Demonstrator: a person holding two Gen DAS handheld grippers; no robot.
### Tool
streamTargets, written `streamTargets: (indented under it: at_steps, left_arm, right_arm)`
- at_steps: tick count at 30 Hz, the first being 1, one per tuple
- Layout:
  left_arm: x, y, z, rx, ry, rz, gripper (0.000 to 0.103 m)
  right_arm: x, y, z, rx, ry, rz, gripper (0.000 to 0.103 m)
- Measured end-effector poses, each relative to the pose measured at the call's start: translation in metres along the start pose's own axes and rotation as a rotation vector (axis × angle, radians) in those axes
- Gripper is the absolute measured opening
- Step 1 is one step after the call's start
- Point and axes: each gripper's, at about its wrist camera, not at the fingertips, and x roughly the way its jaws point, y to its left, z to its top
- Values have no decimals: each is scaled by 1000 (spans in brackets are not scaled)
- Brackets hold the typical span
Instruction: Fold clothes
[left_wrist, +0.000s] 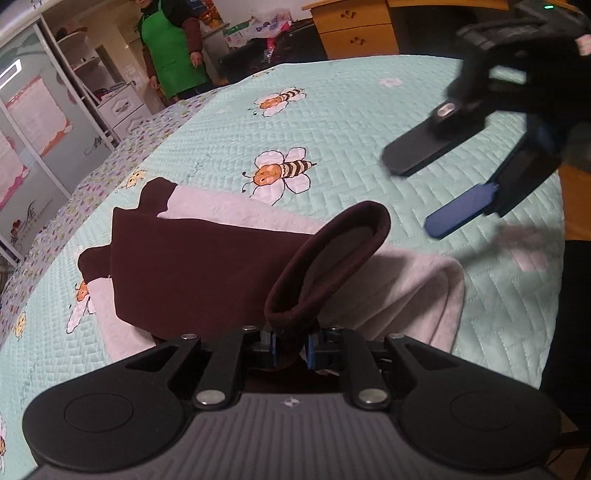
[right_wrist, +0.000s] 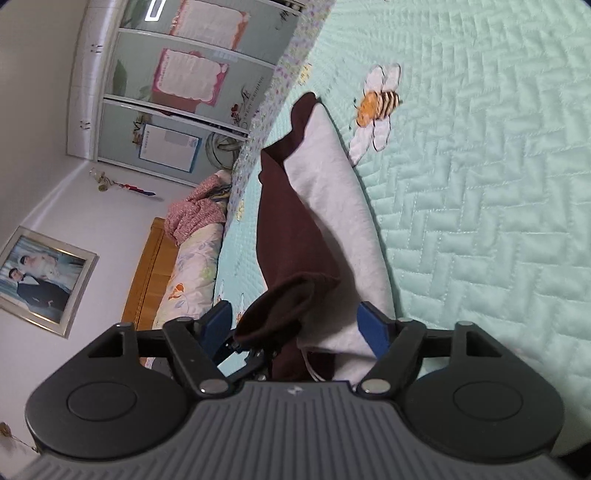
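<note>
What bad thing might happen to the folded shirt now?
1. The left gripper pinches only the dark red cuff. A pull could drag the sleeve and undo the fold in the dark red and white garment.
2. The right gripper hangs open above the bee quilt, holding nothing, so nothing pins the garment down and it may slide.
3. The white edge already bulges, so the pile may end up lumpy.

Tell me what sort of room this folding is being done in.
Most likely a home bedroom. The clothes lie on a bed with a quilted bee-print bedspread, a wooden headboard with bedding piled against it stands at one end, and a wardrobe with decorated doors lines the wall.
</note>
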Motion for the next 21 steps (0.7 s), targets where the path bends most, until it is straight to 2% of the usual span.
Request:
streamTargets:
  at_steps: [3, 5, 6, 8, 10, 14, 16, 21]
  left_arm:
    - [-6, 7, -4, -42, -7, -46, 21]
    - [-15, 11, -12, -88, -23, -78, 45]
    - [-19, 12, -16, -110, -31, -92, 49]
    - [-28, 13, -25, -141, -41, -105, 50]
    - [-36, 15, -34, -172, -44, -78, 50]
    - [-63, 34, -57, -404, -91, -80, 50]
    - [-72, 42, -68, -519, -108, -87, 50]
    - [-87, 43, -79, -652, -115, -84, 50]
  right_arm:
    - [10, -5, 2, 25, 13, -11, 77]
    - [14, -10, 2, 52, 16, 7, 78]
    - [16, -10, 3, 51, 20, 10, 78]
    - [20, -7, 3, 35, 28, 11, 78]
    - [24, -5, 3, 19, 37, 13, 78]
    - [29, -1, 2, 1, 61, 7, 78]
    - [32, 0, 2, -1, 73, -20, 73]
    - [46, 7, 3, -18, 112, -60, 62]
